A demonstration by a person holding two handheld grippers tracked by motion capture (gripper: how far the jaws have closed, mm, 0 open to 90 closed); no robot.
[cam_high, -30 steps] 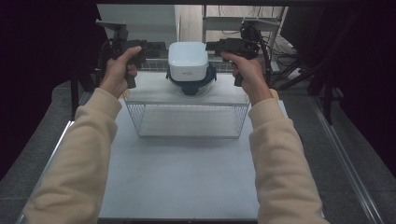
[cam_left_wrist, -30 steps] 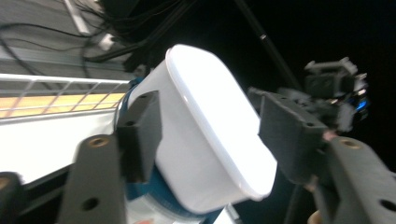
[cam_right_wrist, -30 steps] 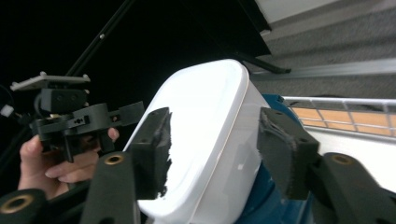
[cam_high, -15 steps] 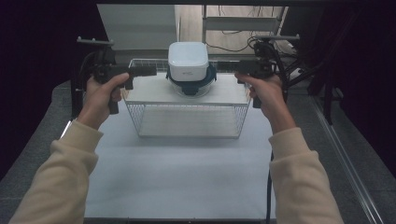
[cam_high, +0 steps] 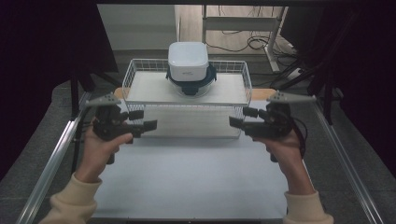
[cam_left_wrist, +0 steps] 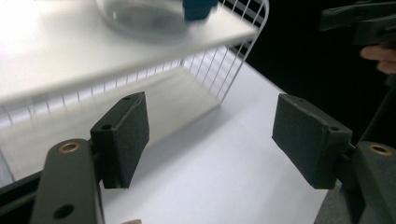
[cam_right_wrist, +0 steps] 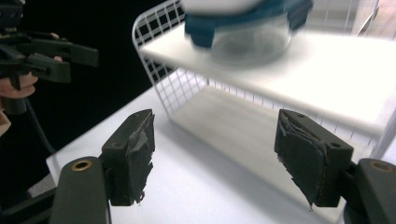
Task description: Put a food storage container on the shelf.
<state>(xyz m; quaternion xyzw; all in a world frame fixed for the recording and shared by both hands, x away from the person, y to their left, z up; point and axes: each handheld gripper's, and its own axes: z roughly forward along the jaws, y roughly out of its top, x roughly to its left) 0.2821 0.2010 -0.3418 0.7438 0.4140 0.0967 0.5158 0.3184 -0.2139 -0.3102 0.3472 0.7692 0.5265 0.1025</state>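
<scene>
Jaws on both sides are standing wide apart, nothing between them. In the left gripper view we are looking past bare pads at the white counter [cam_left_wrist: 224, 177] and the near corner of the wire rack [cam_left_wrist: 233, 70]; in the right gripper view the same, with worn tape peeling on the pads.

What has changed: a second ago we were holding both grippers up at the far end of the rack, flanking the container. Half a second ago they were spread out to its sides. Now we are holding the left gripper [cam_high: 142, 120] and right gripper [cam_high: 242, 116] low and near, in front of the rack's front face, one off each front corner, jaws pointing inward at each other. We are reading this as a pull-back: the container was not taken, and any grasp has yet to start.

The container [cam_high: 188, 65], a white square lid over a clear bowl with dark blue clips, is sitting on the rack's [cam_high: 243, 88] upper shelf, toward the back, centred.

Edges and room: the wire rim is standing up around the shelf, so jaws would need to come in over it. The counter [cam_high: 187, 177] between us and the rack is open. Metal rails are running down both counter edges, close outside each hand.
</scene>
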